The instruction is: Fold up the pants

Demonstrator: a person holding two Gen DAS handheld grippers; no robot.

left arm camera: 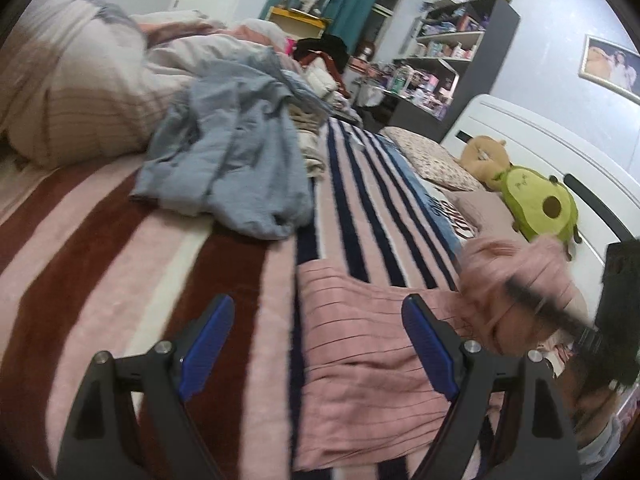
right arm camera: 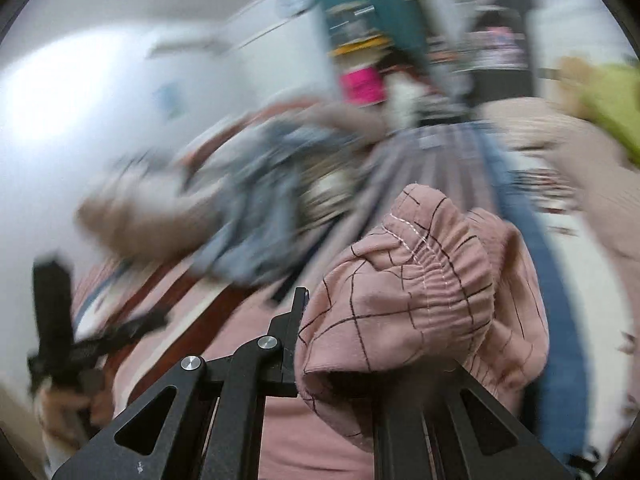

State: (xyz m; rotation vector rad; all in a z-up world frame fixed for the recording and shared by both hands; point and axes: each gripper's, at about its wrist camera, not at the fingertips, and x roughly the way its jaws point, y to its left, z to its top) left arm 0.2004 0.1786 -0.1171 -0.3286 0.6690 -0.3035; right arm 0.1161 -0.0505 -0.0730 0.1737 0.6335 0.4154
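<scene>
Soft pink grid-checked pants (left arm camera: 360,360) lie on the striped plush bed (left arm camera: 120,280); the right gripper (right arm camera: 340,344) fingers clamp their gathered elastic waistband, the left gripper (left arm camera: 320,344) fingers wide, empty.

Your left gripper (left arm camera: 316,344) has matte black angular arms with triangular cut-outs, silver round screw heads and ribbed blue pads (left arm camera: 206,346), while your right gripper (right arm camera: 340,320) looks the same black, its pads apparently hidden.
</scene>
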